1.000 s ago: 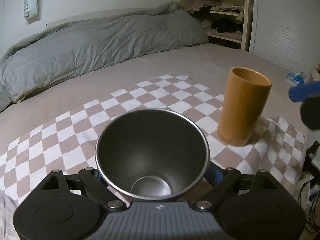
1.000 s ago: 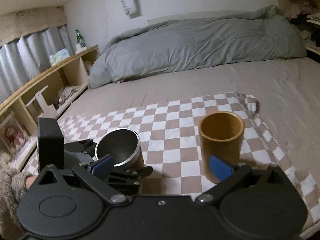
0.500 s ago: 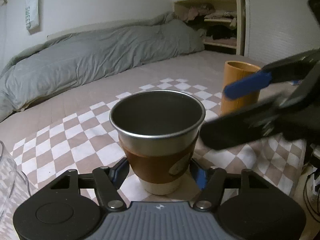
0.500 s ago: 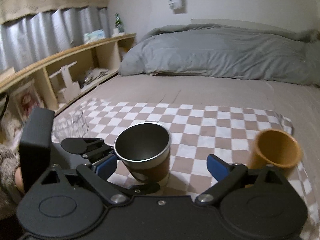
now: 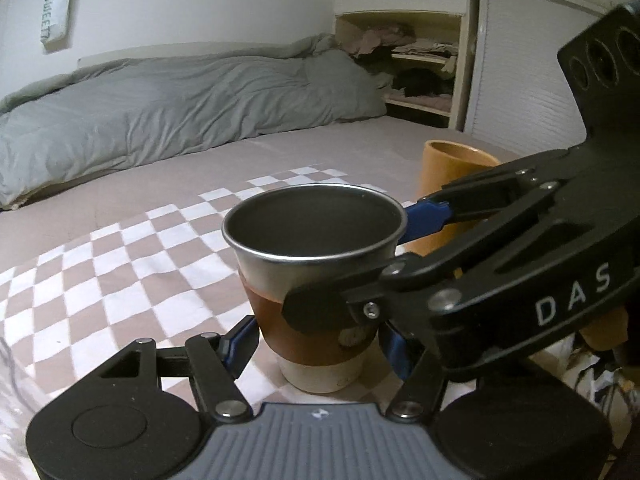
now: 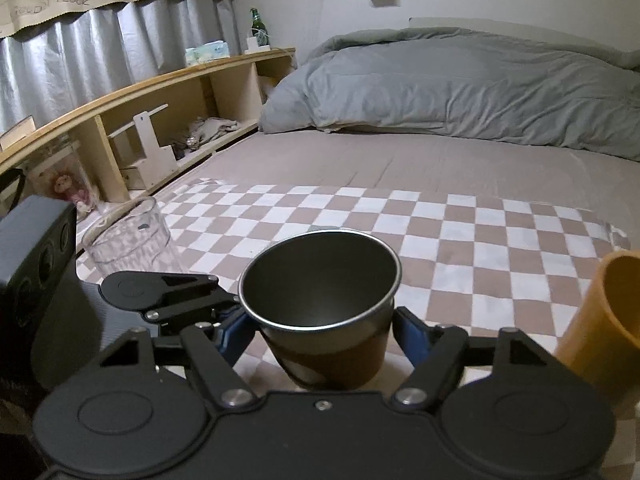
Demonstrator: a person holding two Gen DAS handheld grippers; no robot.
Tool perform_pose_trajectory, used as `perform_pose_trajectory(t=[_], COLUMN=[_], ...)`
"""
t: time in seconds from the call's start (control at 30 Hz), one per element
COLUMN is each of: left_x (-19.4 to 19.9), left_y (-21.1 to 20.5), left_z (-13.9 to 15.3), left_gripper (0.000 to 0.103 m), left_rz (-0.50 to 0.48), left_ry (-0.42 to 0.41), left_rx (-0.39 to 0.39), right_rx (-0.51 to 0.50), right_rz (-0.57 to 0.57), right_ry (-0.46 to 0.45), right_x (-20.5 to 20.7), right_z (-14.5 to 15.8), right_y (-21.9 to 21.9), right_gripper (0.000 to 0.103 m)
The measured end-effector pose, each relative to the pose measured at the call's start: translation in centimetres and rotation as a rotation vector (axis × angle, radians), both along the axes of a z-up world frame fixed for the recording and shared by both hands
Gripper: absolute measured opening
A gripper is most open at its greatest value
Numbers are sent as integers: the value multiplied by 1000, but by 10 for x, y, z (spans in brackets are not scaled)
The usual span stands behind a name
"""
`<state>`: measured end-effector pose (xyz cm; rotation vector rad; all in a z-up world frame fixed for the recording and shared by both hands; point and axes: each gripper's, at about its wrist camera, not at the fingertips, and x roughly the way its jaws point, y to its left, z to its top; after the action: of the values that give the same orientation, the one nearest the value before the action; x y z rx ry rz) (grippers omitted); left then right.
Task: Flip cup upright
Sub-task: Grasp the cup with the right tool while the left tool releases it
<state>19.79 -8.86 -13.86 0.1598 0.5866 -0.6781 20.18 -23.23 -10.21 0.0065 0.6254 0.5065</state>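
- A steel tumbler with a brown sleeve and a pale base (image 5: 316, 292) is seen standing upright, mouth up, on the brown-and-white checked cloth (image 5: 120, 264) spread over the bed.
- In the left wrist view the tumbler sits directly ahead of the left gripper (image 5: 316, 344), between its two blue-padded fingers (image 5: 240, 340); the pads are seen close against the sleeve on both sides, so the jaws are judged to be closed on the cup, though the contact on the far side is hidden by the other tool.
- In the right wrist view the same tumbler (image 6: 324, 320) lies straight ahead of the right gripper (image 6: 324, 340), low between its fingers; the blue pads (image 6: 412, 340) flank the sleeve, and whether they are pressing or only bracketing it cannot be told.
- The two grippers are seen approaching from crossing directions: the right one reaches across the left camera's field from its right side, one blue finger passing behind the rim.
- The cup's long axis is judged to be vertical, at right angles to both pairs of fingers, so the flip itself appears done; what remains is thought to be a release without tipping.
- An orange cylindrical cup (image 5: 448, 184) stands upright beyond and to the right of the left gripper, apart from the tumbler.
- A clear glass (image 6: 124, 240) stands ahead and to the left of the right gripper, well clear.
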Motion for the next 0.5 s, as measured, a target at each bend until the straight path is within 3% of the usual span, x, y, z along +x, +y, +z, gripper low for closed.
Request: perform_pose_trajectory(t=[0.23, 0.37, 0.5], left_x=[-8, -5, -8], left_y=[-15, -12, -7], left_z=[-2, -1, 7], left_gripper=[66, 67, 79], left_rz=[-50, -23, 17], left_ry=[-13, 39, 34], left_rx=[30, 21, 29], right_rx=[-30, -62, -68], right_rz=[-22, -24, -32], right_ry=[2, -18, -21], right_x=[-11, -19, -22], right_z=[1, 1, 3], right_y=[-17, -20, -21], right_gripper=[75, 78, 84])
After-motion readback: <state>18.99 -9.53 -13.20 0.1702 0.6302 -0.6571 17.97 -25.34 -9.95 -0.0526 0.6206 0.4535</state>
